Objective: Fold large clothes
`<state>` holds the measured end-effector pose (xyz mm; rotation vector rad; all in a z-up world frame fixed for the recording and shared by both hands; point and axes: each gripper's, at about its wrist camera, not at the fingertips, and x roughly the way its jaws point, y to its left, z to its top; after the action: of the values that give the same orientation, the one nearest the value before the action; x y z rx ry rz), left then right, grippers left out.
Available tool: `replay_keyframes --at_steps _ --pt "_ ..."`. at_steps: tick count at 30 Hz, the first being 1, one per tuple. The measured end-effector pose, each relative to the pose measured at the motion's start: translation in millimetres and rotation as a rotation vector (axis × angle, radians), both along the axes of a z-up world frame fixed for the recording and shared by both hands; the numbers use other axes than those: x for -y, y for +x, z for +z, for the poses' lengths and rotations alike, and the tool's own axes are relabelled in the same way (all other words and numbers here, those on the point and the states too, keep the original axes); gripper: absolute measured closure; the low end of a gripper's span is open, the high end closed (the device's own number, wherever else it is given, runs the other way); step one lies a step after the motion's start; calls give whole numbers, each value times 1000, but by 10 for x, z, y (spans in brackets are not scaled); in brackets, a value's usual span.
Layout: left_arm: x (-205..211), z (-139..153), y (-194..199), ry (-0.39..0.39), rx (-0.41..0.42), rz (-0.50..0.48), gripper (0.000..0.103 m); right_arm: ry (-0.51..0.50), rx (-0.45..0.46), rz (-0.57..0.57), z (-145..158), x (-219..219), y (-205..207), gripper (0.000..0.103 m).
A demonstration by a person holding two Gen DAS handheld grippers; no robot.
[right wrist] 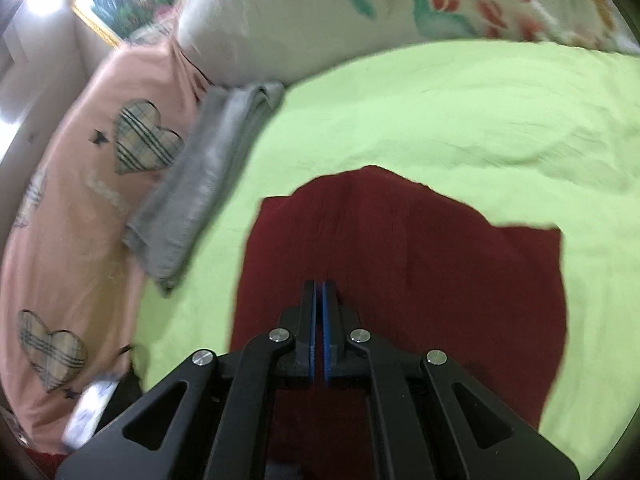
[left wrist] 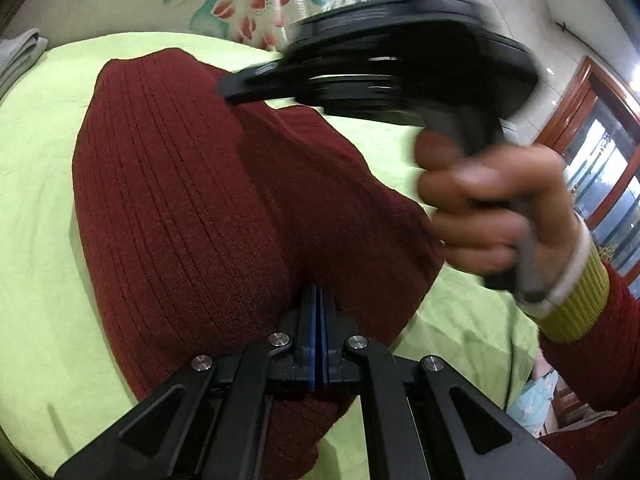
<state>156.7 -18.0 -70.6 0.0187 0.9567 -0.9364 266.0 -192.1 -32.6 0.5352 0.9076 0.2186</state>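
Note:
A dark red ribbed knit sweater (left wrist: 172, 200) lies partly folded on a lime green bed sheet (left wrist: 36, 208). My left gripper (left wrist: 319, 292) is shut, its blue pads pinching the sweater's near edge. My right gripper (right wrist: 319, 286) is also shut, its tips over the same red sweater (right wrist: 440, 280); whether cloth is between the pads is unclear. In the left wrist view the right gripper's black body (left wrist: 400, 68), held by a hand (left wrist: 492, 208), hovers over the sweater's far right part, its tip touching the knit.
A folded grey garment (right wrist: 200, 176) lies at the sheet's left edge beside a pink cover with plaid hearts (right wrist: 80, 184). A floral pillow (right wrist: 360, 4) lies at the bed's head. The green sheet (right wrist: 440, 112) stretches beyond the sweater. A wooden-framed door (left wrist: 600, 152) stands at right.

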Motion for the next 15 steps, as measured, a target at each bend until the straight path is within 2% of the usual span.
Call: replay_keyframes --at_steps 2,3,5,8,11,13,15 --pt "15 -1 -15 9 11 22 102 -4 -92 -31 -267 71 216 103" --pt "17 -1 -25 15 15 35 102 21 -109 -44 -410 135 289 103" --pt "54 1 -24 25 20 64 102 86 -83 -80 -519 254 312 103" --pt "119 8 -104 64 47 99 103 85 -73 -109 -450 251 254 103" --pt "118 94 -202 94 75 95 102 92 -39 -113 -305 247 25 102" --pt "27 189 -255 58 64 83 101 96 -14 -115 -192 290 -154 100" --pt "-103 294 -328 22 65 76 93 89 15 -123 -70 383 -423 100"
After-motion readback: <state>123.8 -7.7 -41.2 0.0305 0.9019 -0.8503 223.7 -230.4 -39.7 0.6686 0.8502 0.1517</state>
